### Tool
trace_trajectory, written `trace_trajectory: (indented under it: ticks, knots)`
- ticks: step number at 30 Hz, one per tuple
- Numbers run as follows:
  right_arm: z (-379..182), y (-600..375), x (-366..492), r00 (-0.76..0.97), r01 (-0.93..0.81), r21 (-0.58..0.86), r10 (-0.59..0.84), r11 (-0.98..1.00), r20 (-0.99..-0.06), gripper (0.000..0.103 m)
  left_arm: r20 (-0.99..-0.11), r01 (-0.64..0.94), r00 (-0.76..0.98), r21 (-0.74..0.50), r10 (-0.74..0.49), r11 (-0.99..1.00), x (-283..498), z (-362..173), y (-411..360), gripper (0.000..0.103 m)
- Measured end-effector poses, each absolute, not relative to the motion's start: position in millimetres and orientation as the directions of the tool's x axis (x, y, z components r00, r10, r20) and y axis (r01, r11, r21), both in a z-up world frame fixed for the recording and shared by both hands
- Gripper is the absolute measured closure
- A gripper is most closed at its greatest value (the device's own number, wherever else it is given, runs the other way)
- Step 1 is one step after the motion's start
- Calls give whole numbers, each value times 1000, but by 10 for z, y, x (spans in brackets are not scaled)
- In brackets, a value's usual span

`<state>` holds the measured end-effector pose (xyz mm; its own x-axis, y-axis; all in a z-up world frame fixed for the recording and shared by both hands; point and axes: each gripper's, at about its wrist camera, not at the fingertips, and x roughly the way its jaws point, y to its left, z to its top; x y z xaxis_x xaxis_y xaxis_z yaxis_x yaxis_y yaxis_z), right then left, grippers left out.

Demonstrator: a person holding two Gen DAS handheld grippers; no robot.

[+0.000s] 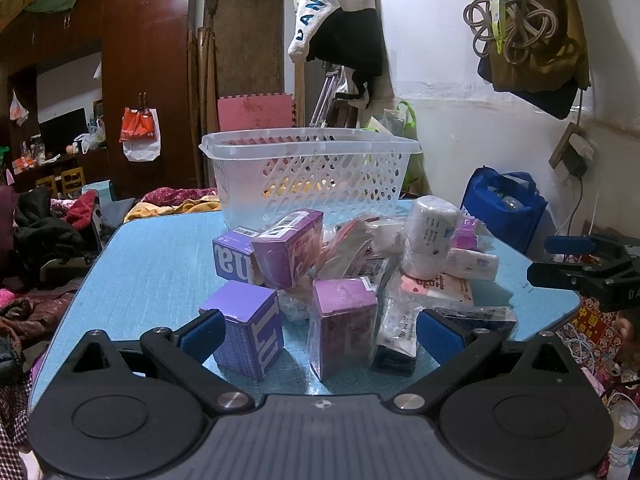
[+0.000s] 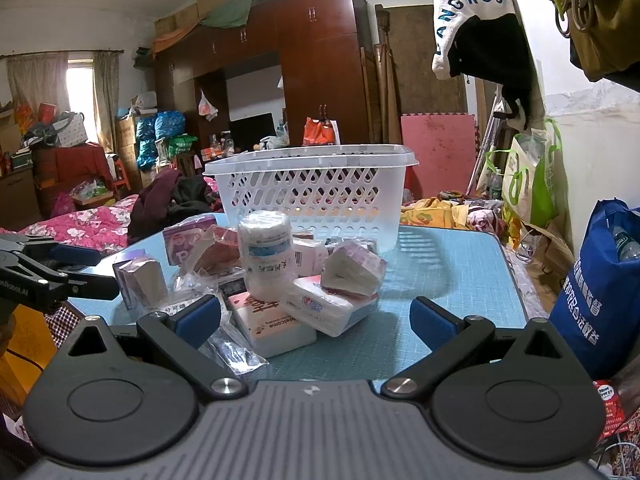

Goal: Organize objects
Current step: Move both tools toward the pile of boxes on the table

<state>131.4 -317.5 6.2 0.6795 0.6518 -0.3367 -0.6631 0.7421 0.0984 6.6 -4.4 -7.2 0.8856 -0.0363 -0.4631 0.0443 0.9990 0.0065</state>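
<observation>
A white perforated plastic basket (image 1: 310,176) stands at the far side of the blue table (image 1: 160,260); it also shows in the right wrist view (image 2: 310,196). In front of it lies a pile of small packages: purple boxes (image 1: 250,334), a wrapped purple box (image 1: 344,330), a white roll in plastic (image 1: 432,236) (image 2: 266,258), tissue packs (image 2: 324,308) and a white pack with red print (image 2: 272,322). My left gripper (image 1: 320,336) is open and empty, low at the near edge of the pile. My right gripper (image 2: 316,322) is open and empty, with the tissue packs between its fingers' line.
The right gripper shows at the right edge of the left wrist view (image 1: 592,268); the left gripper shows at the left edge of the right wrist view (image 2: 52,272). A blue bag (image 2: 600,292) stands right of the table. Bedding and clothes lie behind. A wardrobe stands at the back.
</observation>
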Motion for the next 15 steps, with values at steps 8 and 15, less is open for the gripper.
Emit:
trace_trajectory:
  ticks: [8, 15]
  knots:
    - [57, -3180, 1313, 678, -665, 97, 653, 741, -336, 0, -464, 42, 885, -1, -38, 999, 72, -74, -35, 1]
    - [51, -3166, 1304, 677, -668, 91, 654, 738, -336, 0, -465, 37, 885, -16, -40, 999, 87, -77, -7, 1]
